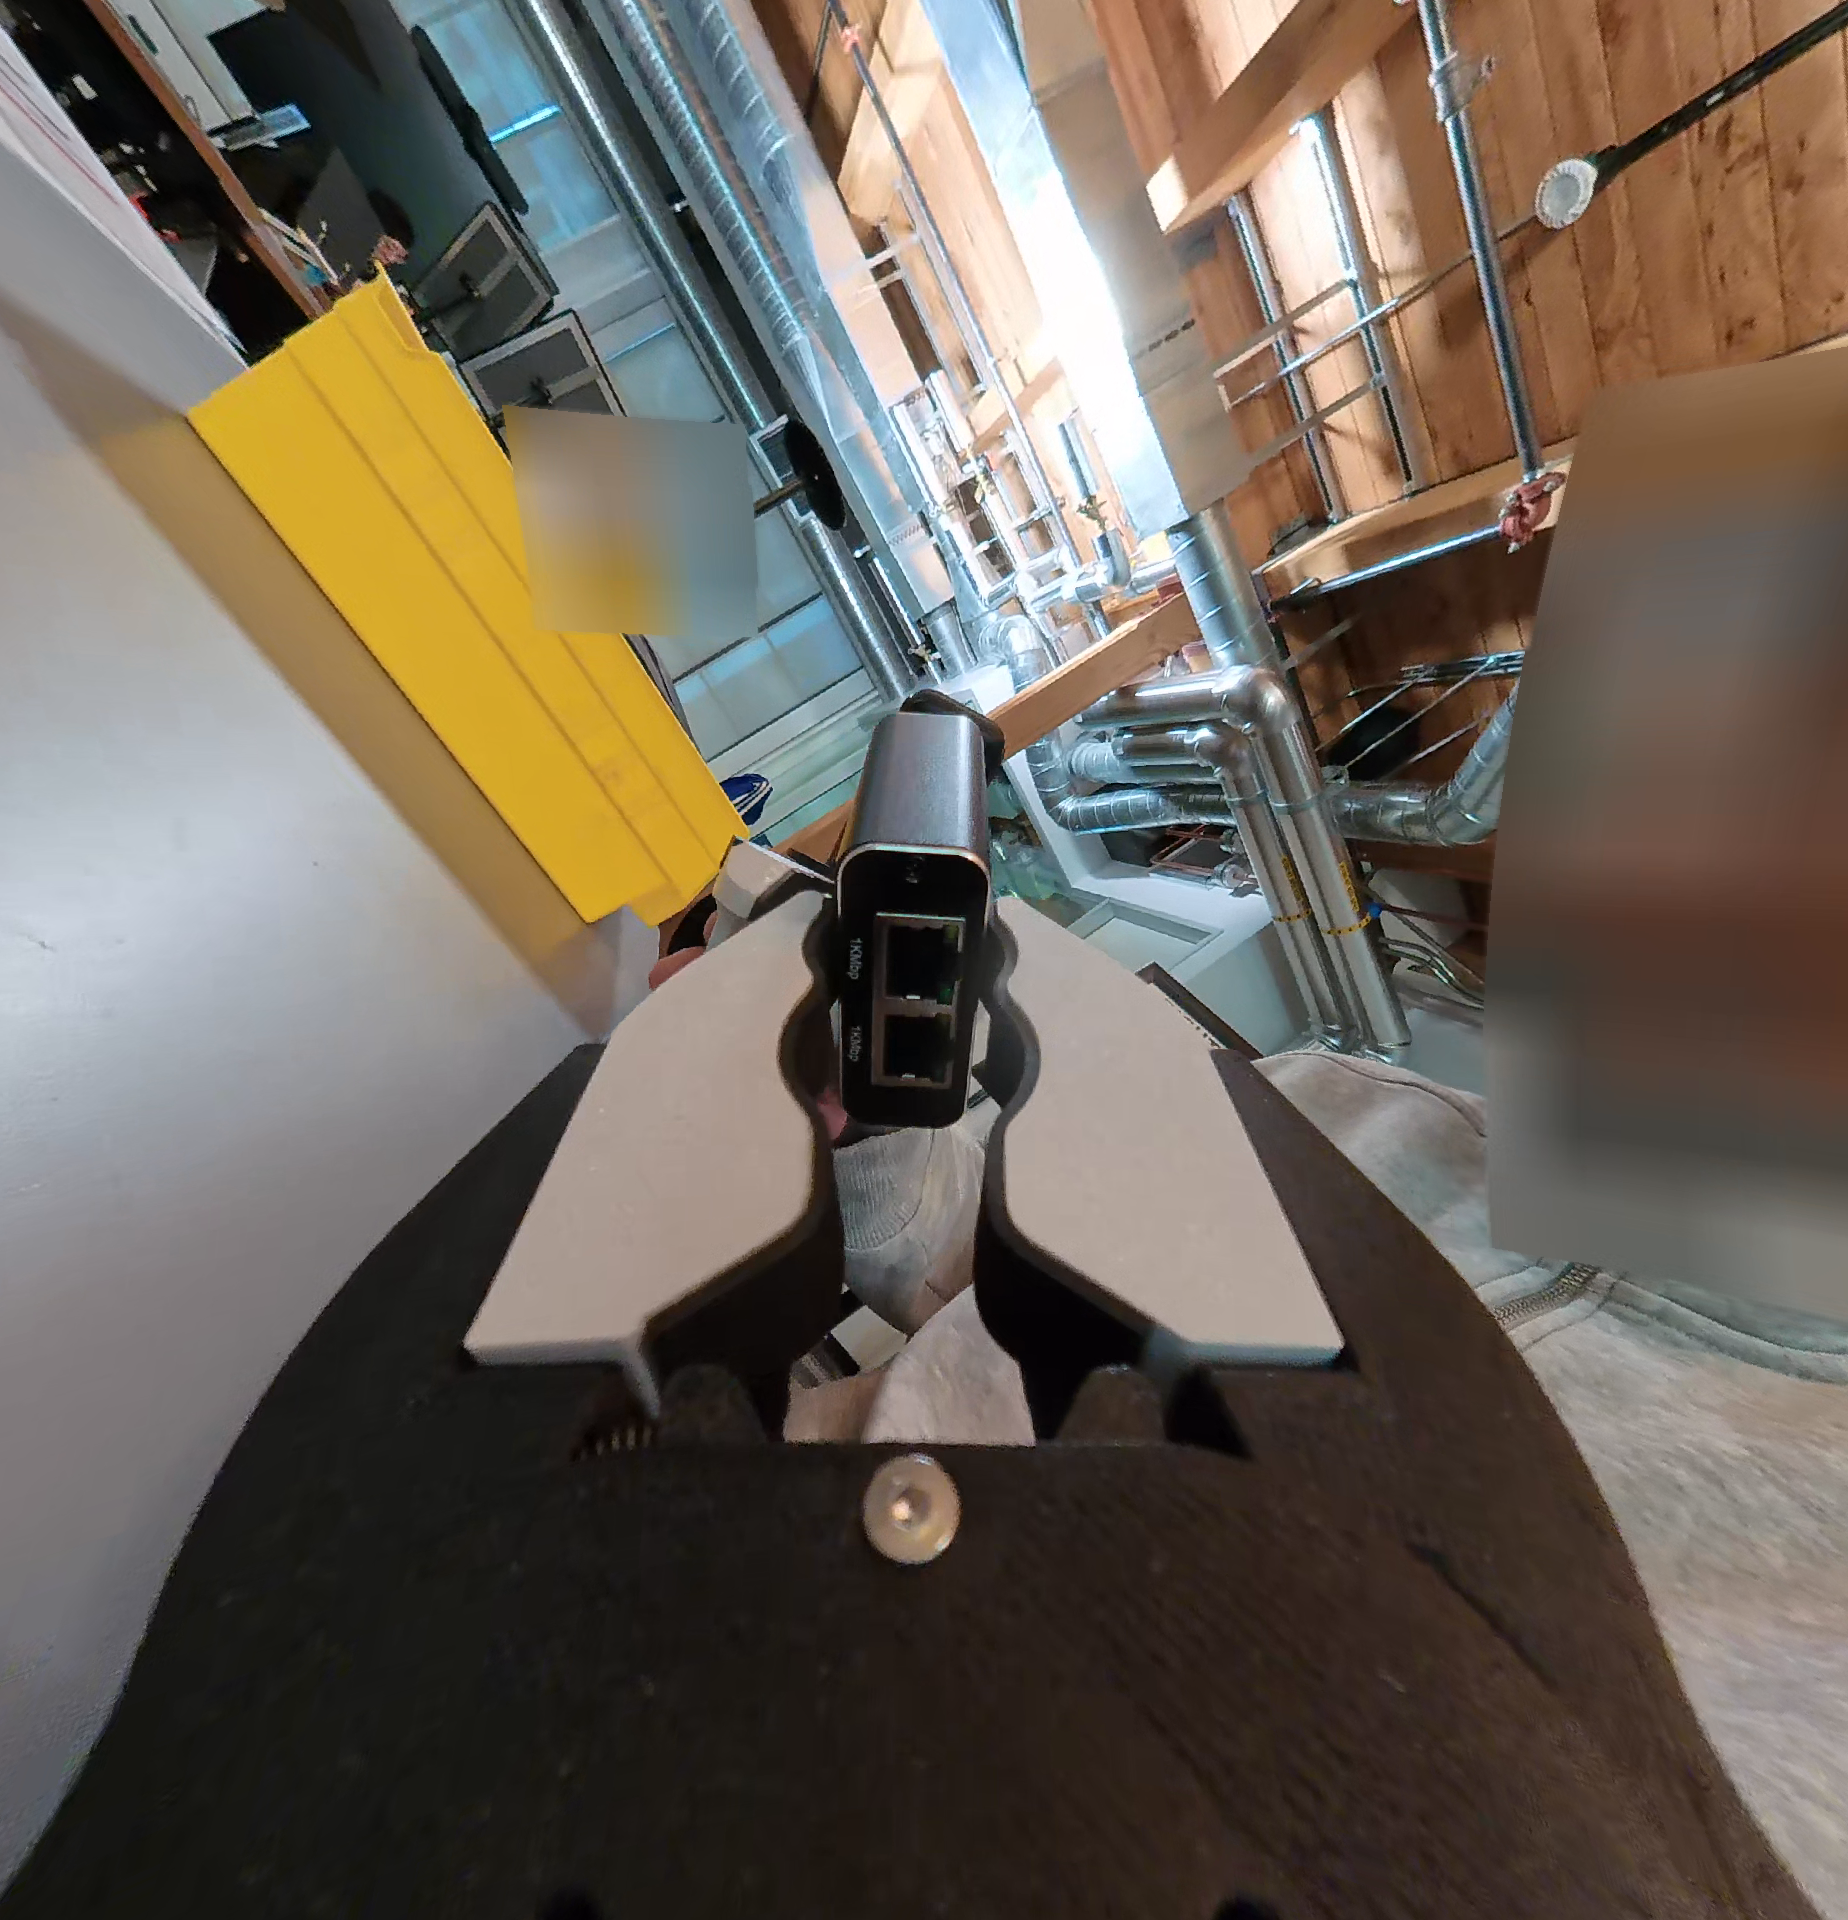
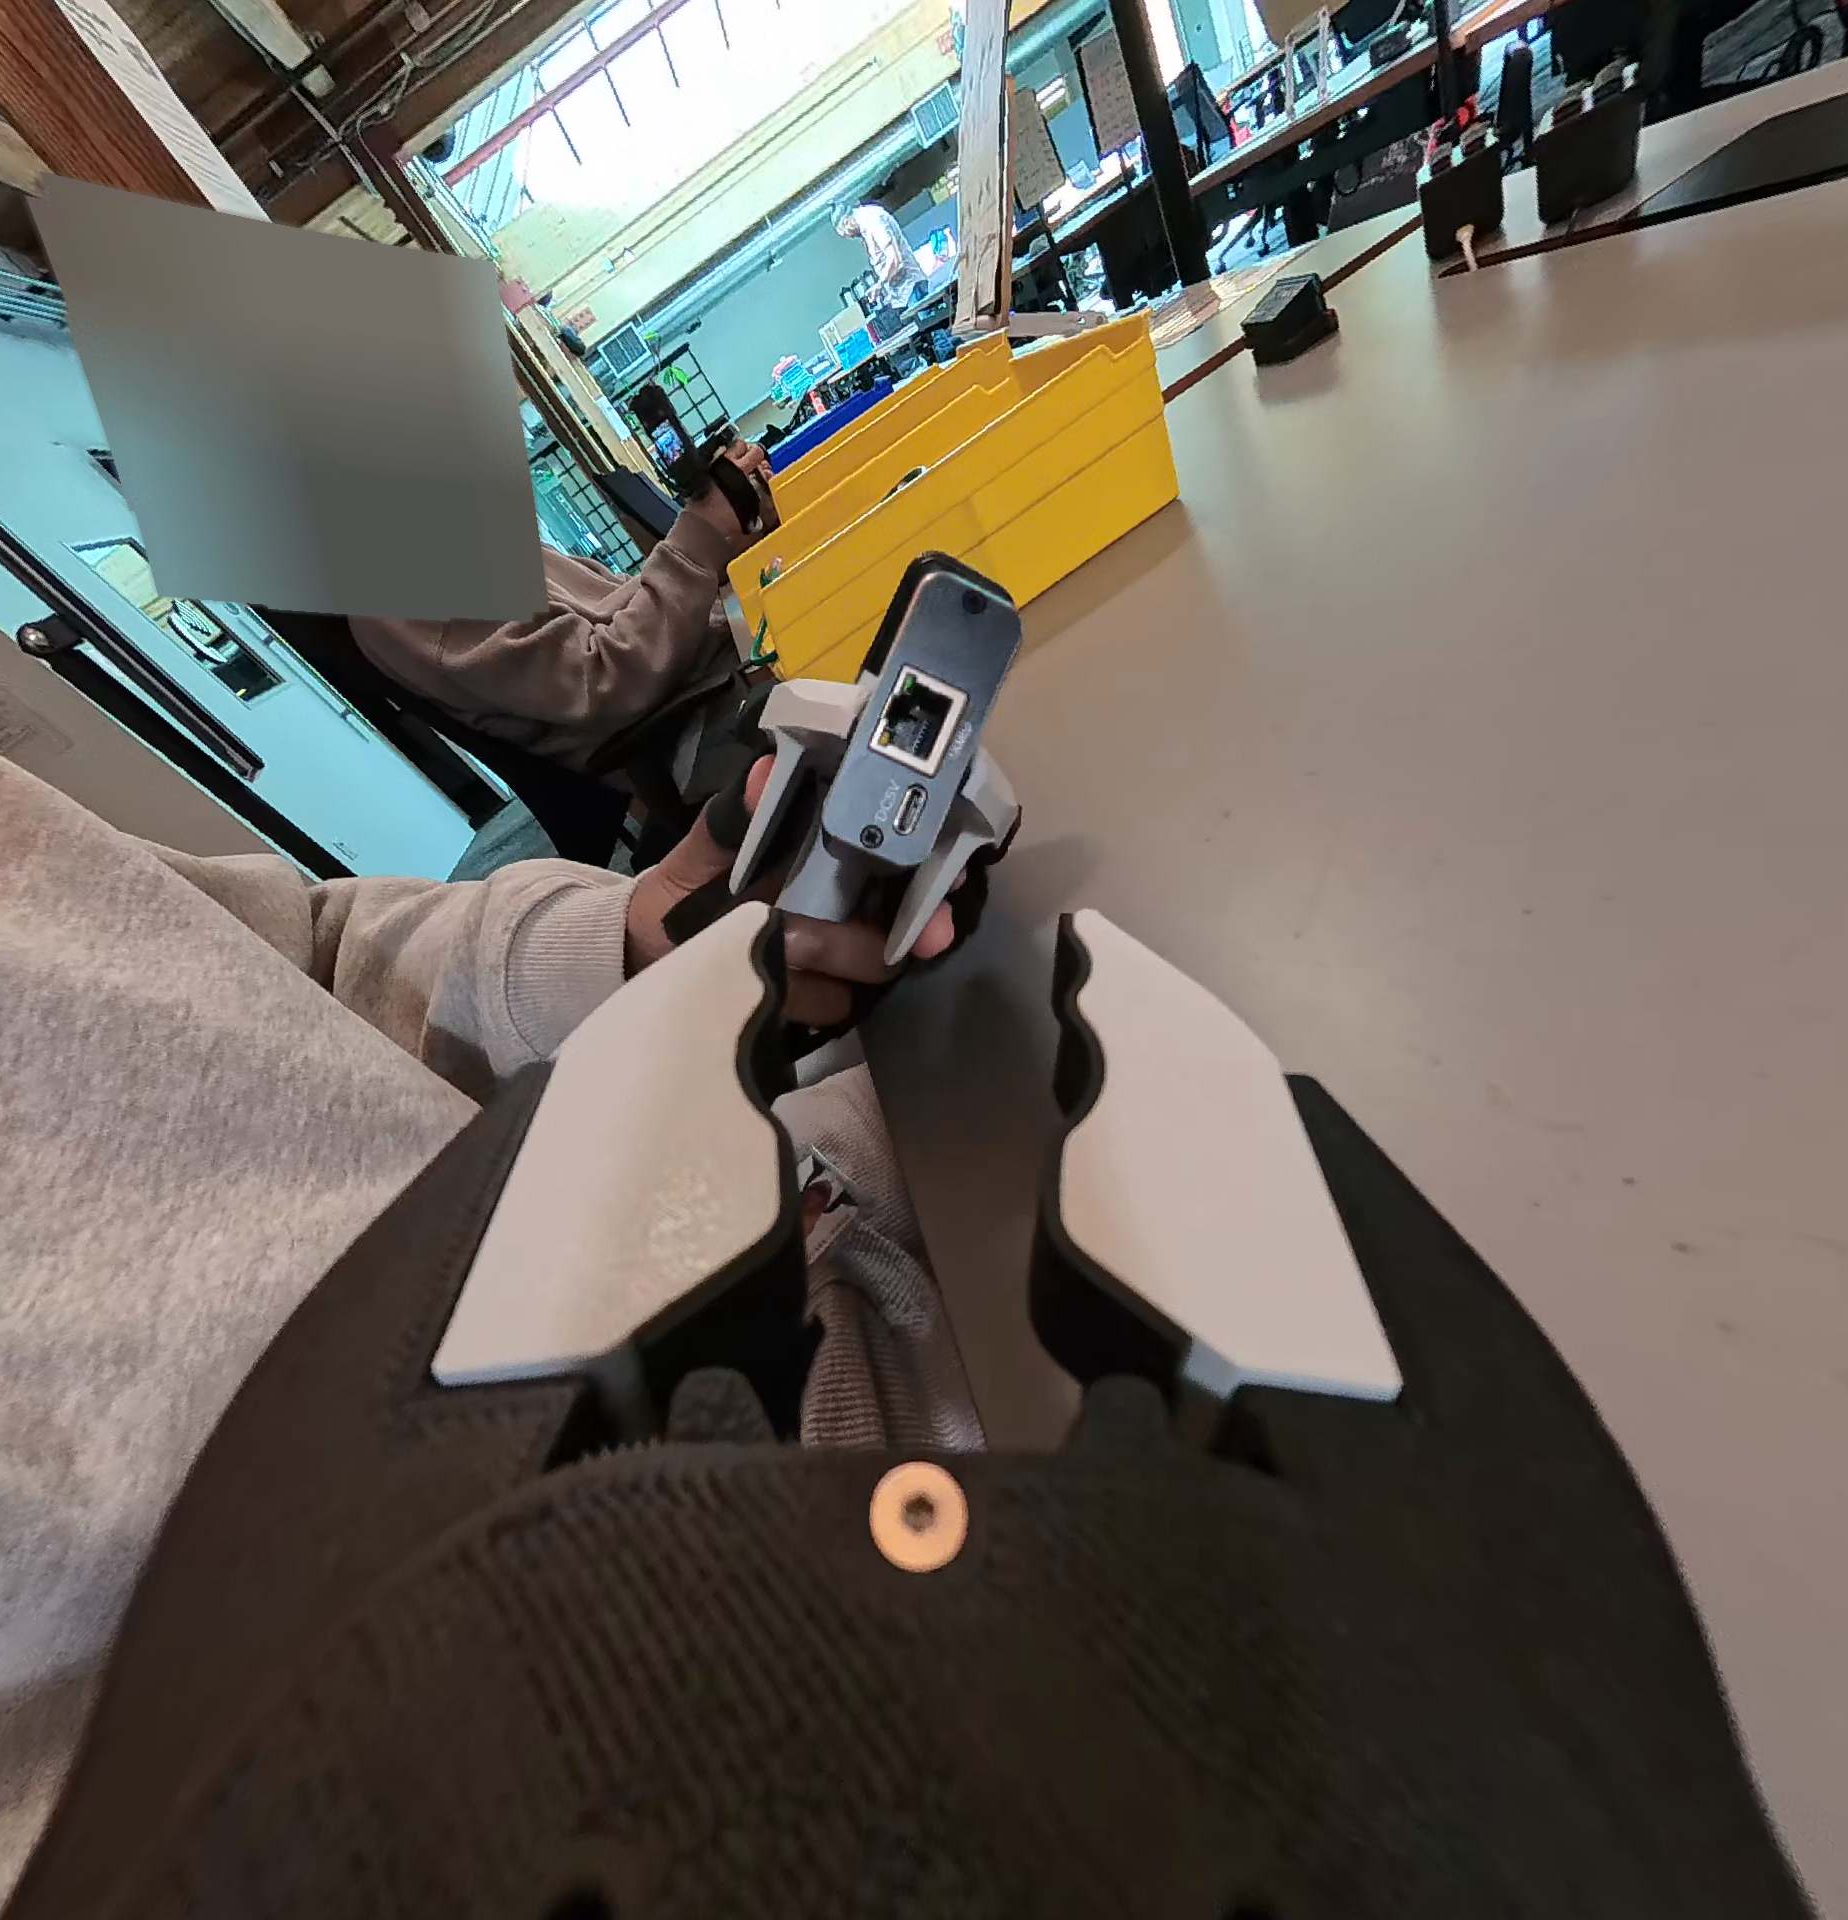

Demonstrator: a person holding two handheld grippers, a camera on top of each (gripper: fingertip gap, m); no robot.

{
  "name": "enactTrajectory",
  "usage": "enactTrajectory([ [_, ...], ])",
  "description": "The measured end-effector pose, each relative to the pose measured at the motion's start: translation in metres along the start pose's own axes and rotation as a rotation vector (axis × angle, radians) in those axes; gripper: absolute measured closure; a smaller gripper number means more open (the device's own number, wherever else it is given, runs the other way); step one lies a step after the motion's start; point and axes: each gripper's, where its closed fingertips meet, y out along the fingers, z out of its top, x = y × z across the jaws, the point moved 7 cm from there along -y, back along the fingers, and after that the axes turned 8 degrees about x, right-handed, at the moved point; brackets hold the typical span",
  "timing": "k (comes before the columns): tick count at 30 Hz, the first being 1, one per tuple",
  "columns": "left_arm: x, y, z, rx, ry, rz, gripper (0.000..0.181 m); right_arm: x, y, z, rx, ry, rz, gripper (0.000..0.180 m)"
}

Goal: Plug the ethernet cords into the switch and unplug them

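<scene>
Grey metal switch (image 1: pixel 904 935) is pinched in the left gripper (image 1: pixel 907 1023), held off the worktop (image 2: pixel 1522 727), all visible ports empty. The right gripper (image 2: pixel 915 997) stands spread and holds nothing; no ethernet cord is in view, so fetching one appears the next requirement
</scene>
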Motion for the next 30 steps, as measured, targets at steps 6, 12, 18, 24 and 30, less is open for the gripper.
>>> enactTrajectory([
  [6,0.008,-0.006,0.003,0.013,0.036,0.002,0.157,0.005,0.006,0.001,-0.007,-0.016,-0.013,0.131],
  [12,0.025,-0.024,0.005,0.083,0.096,0.017,0.157,0.017,0.027,0.007,-0.058,-0.172,-0.058,0.133],
  [18,0.056,-0.054,0.009,0.215,0.213,0.04,0.157,0.011,0.084,0.031,-0.088,-0.355,0.019,0.134],
  [24,0.059,-0.096,0.019,0.325,0.301,0.168,0.156,-0.033,0.187,0.105,-0.064,-0.496,0.335,0.135],
  [30,0.049,-0.114,0.031,0.346,0.309,0.225,0.157,-0.106,0.31,0.103,-0.399,-0.577,0.641,0.137],
])
